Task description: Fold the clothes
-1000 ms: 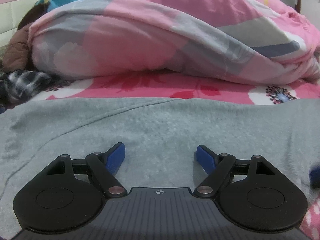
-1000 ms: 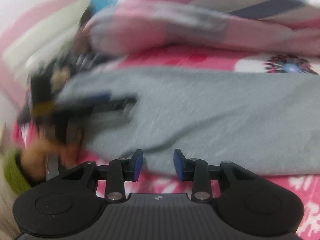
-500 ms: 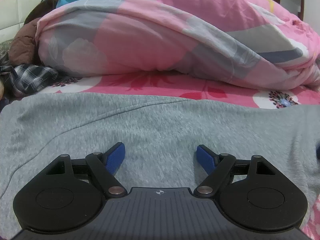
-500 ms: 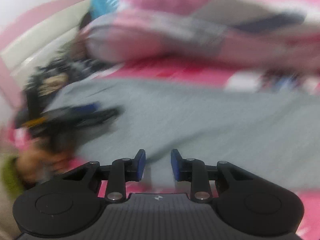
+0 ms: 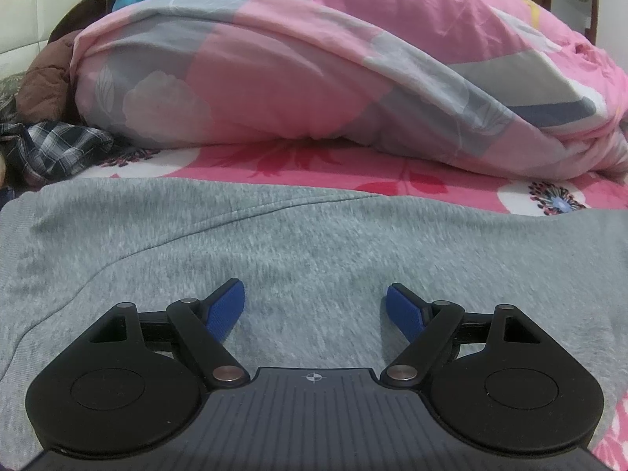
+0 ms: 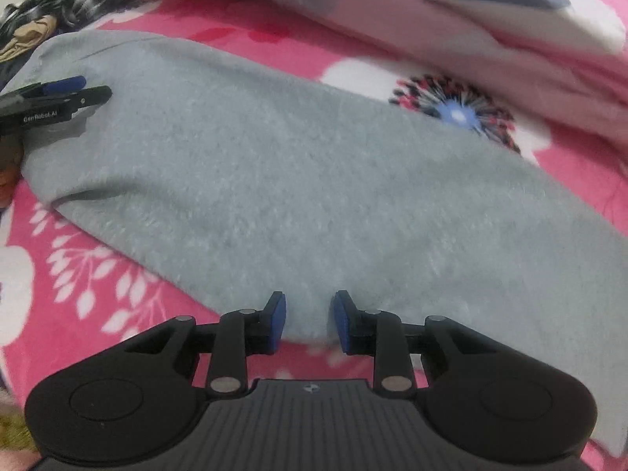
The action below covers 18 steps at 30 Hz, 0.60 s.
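grey garment (image 6: pixel 298 180): flat on bed (image 6: pixel 78 274) | left hand-held gripper (image 5: pixel 316 306): spread wide above it, empty | right hand-held gripper (image 6: pixel 308 316): jaws just narrowed, garment's near edge between pads (image 6: pixel 276 320), contact unclear

Pink floral bedsheet (image 6: pixel 90 274); bunched pink-grey duvet (image 5: pixel 314 78) behind; plaid cloth (image 5: pixel 59 145) far left

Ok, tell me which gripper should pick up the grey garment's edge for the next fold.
Right. The right gripper sits at the near edge of the grey garment, jaws narrowed with fabric between the pads. The left gripper hangs wide open over the garment's flat middle.
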Available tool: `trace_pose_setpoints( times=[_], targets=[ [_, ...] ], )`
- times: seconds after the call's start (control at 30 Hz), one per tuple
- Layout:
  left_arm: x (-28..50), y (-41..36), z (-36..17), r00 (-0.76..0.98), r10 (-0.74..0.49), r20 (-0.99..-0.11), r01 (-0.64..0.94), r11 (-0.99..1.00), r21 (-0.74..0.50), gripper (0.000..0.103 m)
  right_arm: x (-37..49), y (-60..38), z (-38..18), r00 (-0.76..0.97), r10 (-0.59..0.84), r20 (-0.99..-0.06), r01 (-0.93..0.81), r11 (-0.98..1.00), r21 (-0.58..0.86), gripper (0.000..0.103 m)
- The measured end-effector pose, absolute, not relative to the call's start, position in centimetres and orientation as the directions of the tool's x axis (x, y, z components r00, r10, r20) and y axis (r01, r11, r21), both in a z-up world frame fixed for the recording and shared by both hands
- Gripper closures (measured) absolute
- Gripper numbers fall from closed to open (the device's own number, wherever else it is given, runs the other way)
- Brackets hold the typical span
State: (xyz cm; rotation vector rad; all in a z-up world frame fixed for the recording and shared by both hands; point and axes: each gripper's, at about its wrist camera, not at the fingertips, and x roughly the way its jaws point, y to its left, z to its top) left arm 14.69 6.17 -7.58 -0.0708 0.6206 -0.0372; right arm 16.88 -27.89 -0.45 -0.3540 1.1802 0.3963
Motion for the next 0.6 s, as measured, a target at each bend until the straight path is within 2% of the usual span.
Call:
trace_pose_setpoints(
  times=[0.07, 0.13, 0.27, 0.33, 0.37, 0.47, 0.53, 0.6],
  targets=[
    [14.7, 6.0, -7.6, 0.813, -0.05, -0.58, 0.012, 0.998, -0.069, 0.022, 18.1, -27.7, 0.6, 0.369, 0.106, -0.923, -0.472, 0.877, -0.088, 0.074],
    [14.8, 5.9, -7.6, 0.813, -0.045, -0.58, 0.012, 0.998, -0.061, 0.021, 20.5, -27.3, 1.1, 0.436, 0.155, -0.886, -0.463, 0.883, -0.073, 0.074],
    [14.8, 6.0, -7.6, 0.813, -0.047, -0.58, 0.011, 0.998, -0.066, 0.021, 22.6, -26.6, -1.5, 0.482, 0.177, -0.858, -0.56, 0.816, -0.146, 0.073],
    [14.8, 6.1, -7.7, 0.814, -0.049, -0.579, 0.011, 0.998, -0.069, 0.021, 21.9, -29.4, -3.1, 0.49, 0.152, -0.858, -0.589, 0.783, -0.197, 0.066],
    [14.8, 6.1, -7.7, 0.813, -0.051, -0.58, 0.012, 0.997, -0.071, 0.021, 21.3, -32.0, -2.7, 0.516, 0.201, -0.833, -0.573, 0.803, -0.161, 0.061],
    [14.8, 6.0, -7.7, 0.812, -0.047, -0.582, 0.011, 0.998, -0.066, 0.021, 19.1, -40.3, -1.0, 0.552, 0.257, -0.793, -0.404, 0.915, 0.016, 0.06],
    [14.8, 6.0, -7.7, 0.811, -0.043, -0.584, 0.009, 0.998, -0.061, 0.021, 17.9, -43.7, -0.9, 0.548, 0.147, -0.824, -0.293, 0.956, -0.025, 0.059],
    [14.9, 5.9, -7.7, 0.81, -0.04, -0.585, 0.008, 0.998, -0.056, 0.021, 16.5, -45.6, -0.2, 0.578, 0.137, -0.804, -0.25, 0.968, -0.015, 0.058]
  ],
)
